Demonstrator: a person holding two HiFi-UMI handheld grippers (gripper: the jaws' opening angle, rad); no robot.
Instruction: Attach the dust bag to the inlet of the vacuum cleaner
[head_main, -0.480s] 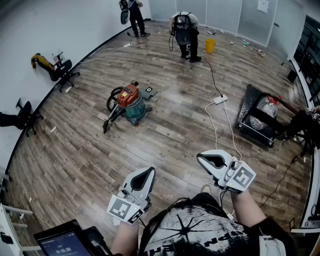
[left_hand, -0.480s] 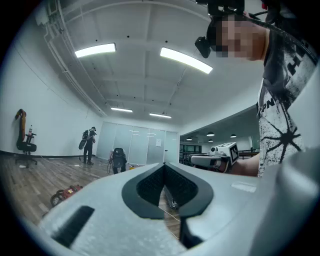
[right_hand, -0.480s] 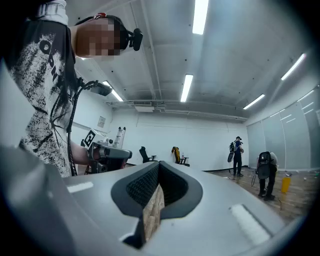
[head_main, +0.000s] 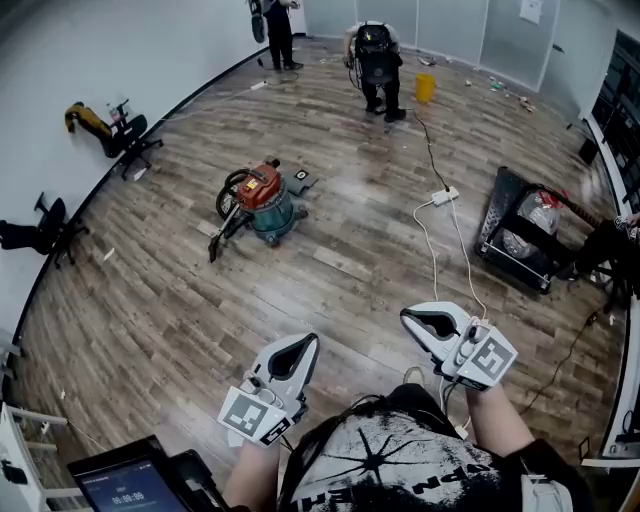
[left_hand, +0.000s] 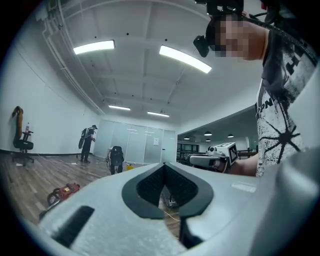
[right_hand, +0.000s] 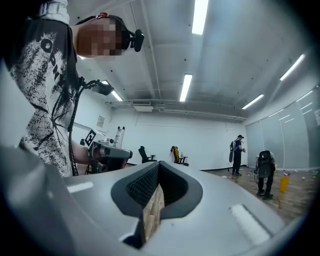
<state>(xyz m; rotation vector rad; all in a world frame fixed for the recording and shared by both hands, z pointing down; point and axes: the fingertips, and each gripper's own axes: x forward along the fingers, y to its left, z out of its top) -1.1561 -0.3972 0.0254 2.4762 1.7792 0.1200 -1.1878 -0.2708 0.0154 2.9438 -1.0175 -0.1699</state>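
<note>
Both grippers are pointing level, out in front of the person's black-and-white printed shirt (head_main: 385, 455). The white left gripper (head_main: 306, 346) is sitting with its jaws pressed together and nothing between them. The white right gripper (head_main: 410, 318) is doing the same, closed and empty. The red-and-teal canister vacuum cleaner (head_main: 262, 203) is standing on the grey-brown wood-plank floor (head_main: 330, 285), well apart from both. A small dark square thing (head_main: 300, 180) is lying just beside it, too small to identify.

Bare open-plan office space: plank floor (head_main: 330, 300), glass partitions (head_main: 455, 25), swivel chairs (head_main: 122, 135), strip lights (left_hand: 94, 47).
</note>
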